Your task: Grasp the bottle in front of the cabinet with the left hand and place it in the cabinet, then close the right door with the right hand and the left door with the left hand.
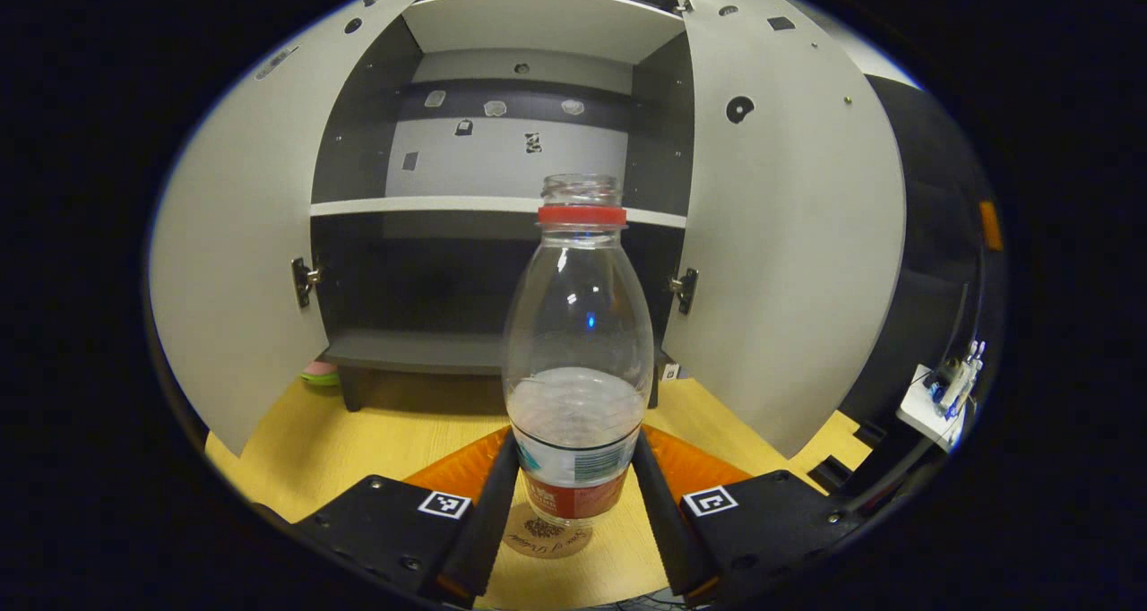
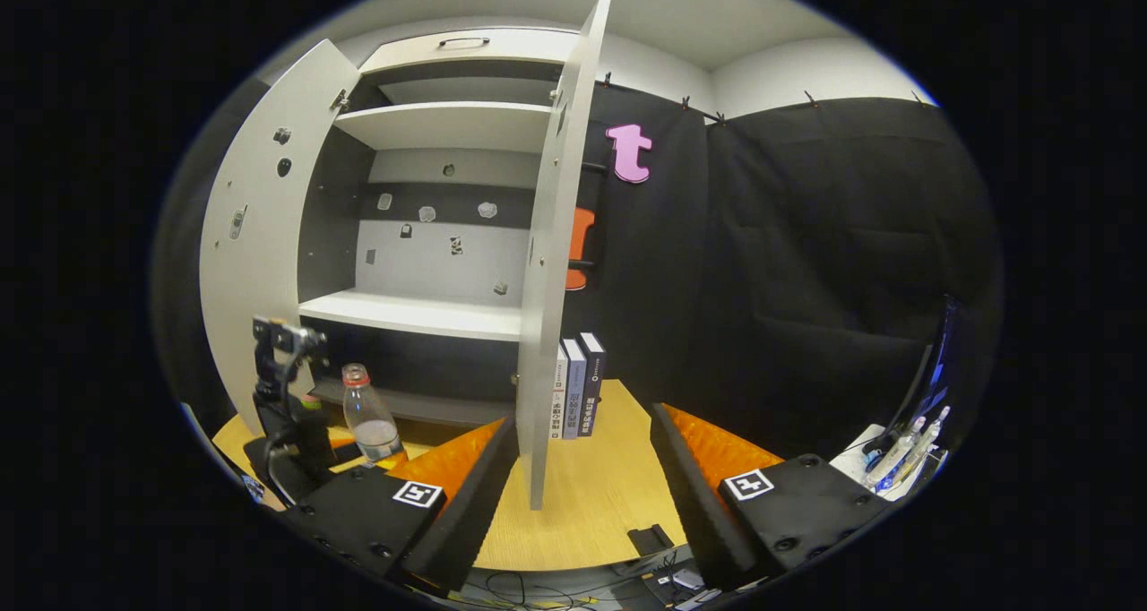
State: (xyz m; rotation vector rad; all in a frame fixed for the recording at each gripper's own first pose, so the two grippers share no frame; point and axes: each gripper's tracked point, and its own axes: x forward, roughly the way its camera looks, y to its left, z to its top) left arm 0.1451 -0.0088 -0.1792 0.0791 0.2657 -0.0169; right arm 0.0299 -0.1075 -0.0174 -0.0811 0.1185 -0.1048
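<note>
So the bottle [image 1: 578,360] is sitting upright on the desk [image 1: 394,436] right in front of the cabinet [image 1: 502,208], both doors swung wide. Left claw [image 1: 573,503] has a finger on each side of the bottle's lower labelled part, looks like both are pressing it. Right claw [image 2: 582,468] is spread wide with nothing in it, the right door [image 2: 551,262] edge-on between its fingers.

The bottle [image 1: 578,342] label, the coaster script beneath it and the book [image 2: 578,382] spines are too small to read.
</note>
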